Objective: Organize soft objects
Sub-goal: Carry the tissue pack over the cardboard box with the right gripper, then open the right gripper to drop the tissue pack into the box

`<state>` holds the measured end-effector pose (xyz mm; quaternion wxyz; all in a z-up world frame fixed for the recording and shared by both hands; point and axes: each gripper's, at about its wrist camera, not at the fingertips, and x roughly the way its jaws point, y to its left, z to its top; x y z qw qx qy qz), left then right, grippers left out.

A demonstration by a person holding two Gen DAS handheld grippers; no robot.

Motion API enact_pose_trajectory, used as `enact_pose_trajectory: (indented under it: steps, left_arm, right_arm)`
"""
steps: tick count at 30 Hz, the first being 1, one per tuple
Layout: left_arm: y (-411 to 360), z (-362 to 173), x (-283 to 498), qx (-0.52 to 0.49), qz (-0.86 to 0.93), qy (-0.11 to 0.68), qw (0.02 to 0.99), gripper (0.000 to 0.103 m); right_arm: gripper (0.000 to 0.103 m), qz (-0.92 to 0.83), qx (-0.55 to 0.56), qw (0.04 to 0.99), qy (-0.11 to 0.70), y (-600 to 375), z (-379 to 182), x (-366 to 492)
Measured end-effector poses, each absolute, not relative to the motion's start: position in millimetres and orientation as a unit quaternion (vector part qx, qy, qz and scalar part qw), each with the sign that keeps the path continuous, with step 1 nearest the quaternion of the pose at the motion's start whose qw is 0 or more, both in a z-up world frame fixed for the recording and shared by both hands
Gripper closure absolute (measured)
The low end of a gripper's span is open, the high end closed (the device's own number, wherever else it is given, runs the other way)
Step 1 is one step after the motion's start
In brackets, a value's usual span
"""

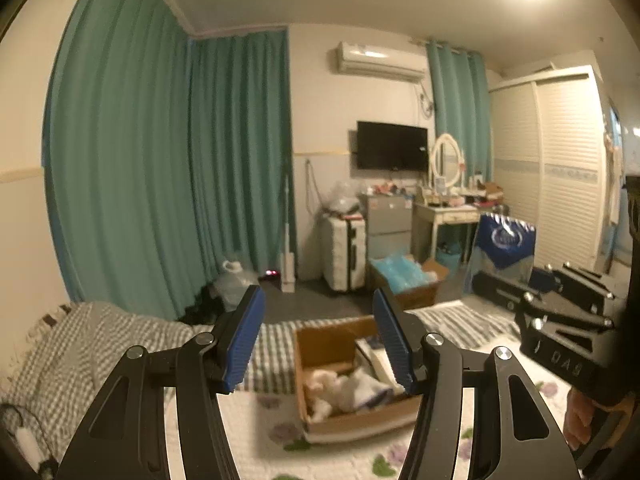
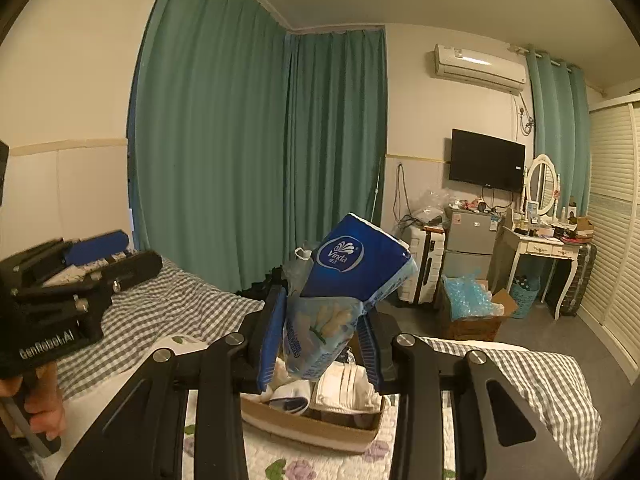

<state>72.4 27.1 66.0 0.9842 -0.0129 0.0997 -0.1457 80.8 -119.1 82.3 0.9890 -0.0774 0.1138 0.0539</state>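
Right gripper (image 2: pixel 320 344) is clamping a blue-and-clear plastic Vinda tissue pack (image 2: pixel 352 276) between its blue-padded fingers (image 2: pixel 272 340), pack tilting up and to the right, hanging in the air directly above the open brown cardboard box (image 2: pixel 312 430). That box is sitting on the bed with the floral quilt (image 2: pixel 288 468), and everything else is placed off it: folded white and dark-blue soft items (image 2: pixel 344 390) are lying inside the box, a grey-checked blanket (image 2: pixel 168 308) is covering the bed to the left of and behind the box. Left gripper (image 1: pixel 318 340) is hovering near the box on its near-left side, fingers (image 1: pixel 244 340) spread wide with nothing between them; through the gap the box (image 1: pixel 320 344) is showing a white fluffy soft thing (image 1: pixel 332 392) inside, blurred, can't tell what it is. Right gripper body (image 1: pixel 560 320) is appearing to the right of the box in the left wrist view. Second cardboard box holding light-blue plastic packs (image 1: pixel 404 276) is sitting on the floor well behind the bed box.
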Motion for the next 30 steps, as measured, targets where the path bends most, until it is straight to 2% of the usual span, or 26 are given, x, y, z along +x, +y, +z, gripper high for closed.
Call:
enact_pose_trajectory:
  steps: [10, 18, 24, 30]
  left_arm:
    - [4, 29, 146, -0.019, -0.131, 0.171, 0.976, 0.047]
    - [-15, -24, 185, -0.009, -0.124, 0.237, 0.963, 0.047]
    - [-27, -62, 208, -0.001, -0.129, 0.301, 0.945, 0.047]
    - [-32, -70, 212, 0.0, -0.13, 0.317, 0.939, 0.047]
  right_arm:
    - [0.068, 0.051, -0.055, 0.982, 0.175, -135, 34, 166]
    - [0.068, 0.039, -0.078, 0.959, 0.27, -148, -37, 230]
    - [0.066, 0.05, -0.077, 0.94, 0.327, -155, -80, 249]
    - [0.063, 0.057, -0.049, 0.935, 0.346, -159, -91, 252]
